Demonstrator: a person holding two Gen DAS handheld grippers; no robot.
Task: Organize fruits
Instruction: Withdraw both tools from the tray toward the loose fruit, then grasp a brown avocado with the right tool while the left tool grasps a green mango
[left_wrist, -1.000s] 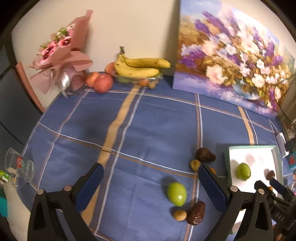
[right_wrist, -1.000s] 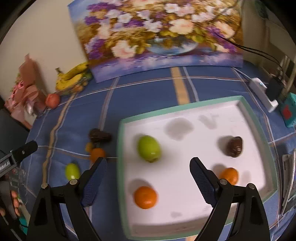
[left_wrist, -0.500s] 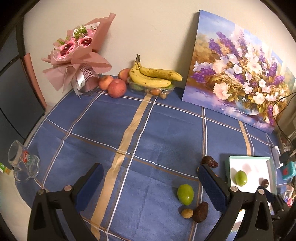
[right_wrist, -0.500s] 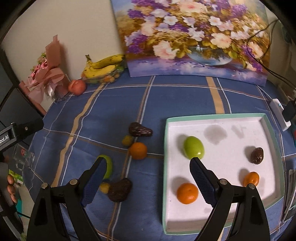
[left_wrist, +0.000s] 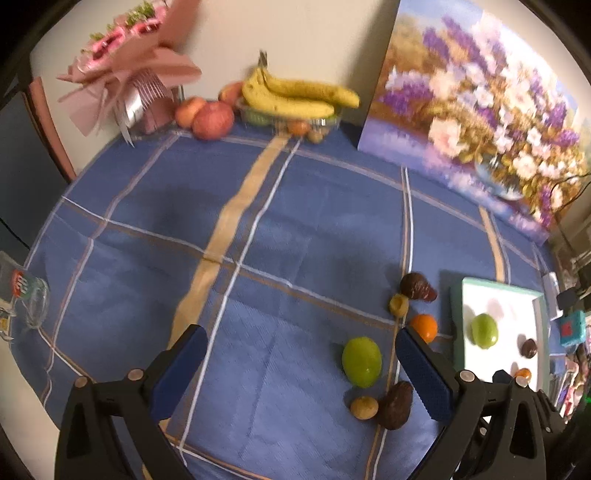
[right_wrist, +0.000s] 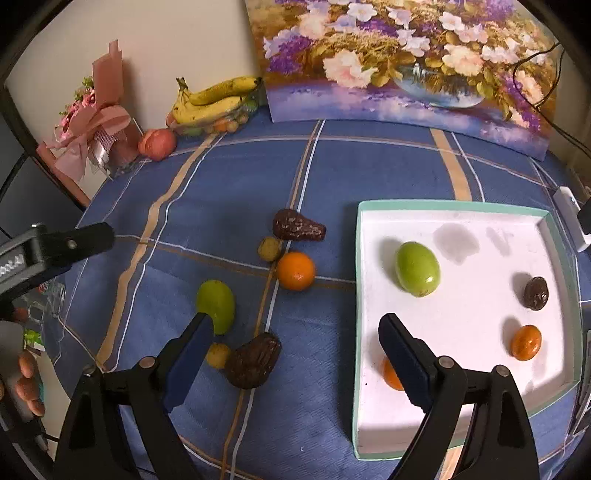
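Note:
On the blue checked cloth lie loose fruits: a green fruit (left_wrist: 361, 361) (right_wrist: 216, 306), an orange (right_wrist: 295, 270) (left_wrist: 424, 326), two dark wrinkled fruits (right_wrist: 253, 360) (right_wrist: 297, 229) and two small yellowish ones (right_wrist: 218, 355) (right_wrist: 269, 248). The white tray with a teal rim (right_wrist: 443, 205) (left_wrist: 498, 286) holds a green fruit (right_wrist: 417, 268), a dark one (right_wrist: 535, 292) and two orange ones, one half hidden by my right finger. My left gripper (left_wrist: 299, 343) hangs open and empty, left of the green fruit. My right gripper (right_wrist: 295, 325) is open and empty, between the loose fruits and the tray's left edge.
At the back stand bananas in a clear dish (left_wrist: 295, 98), apples (left_wrist: 212, 118), a pink bouquet (left_wrist: 129, 74) and a flower painting (right_wrist: 406, 55). A glass mug (left_wrist: 26, 299) sits at the left table edge. A white charger (right_wrist: 569, 206) and cables lie right of the tray.
The right gripper has slid left from over the tray to the tray's left edge, near the loose fruits. The left gripper has dropped closer to the cloth; the fruits look larger.

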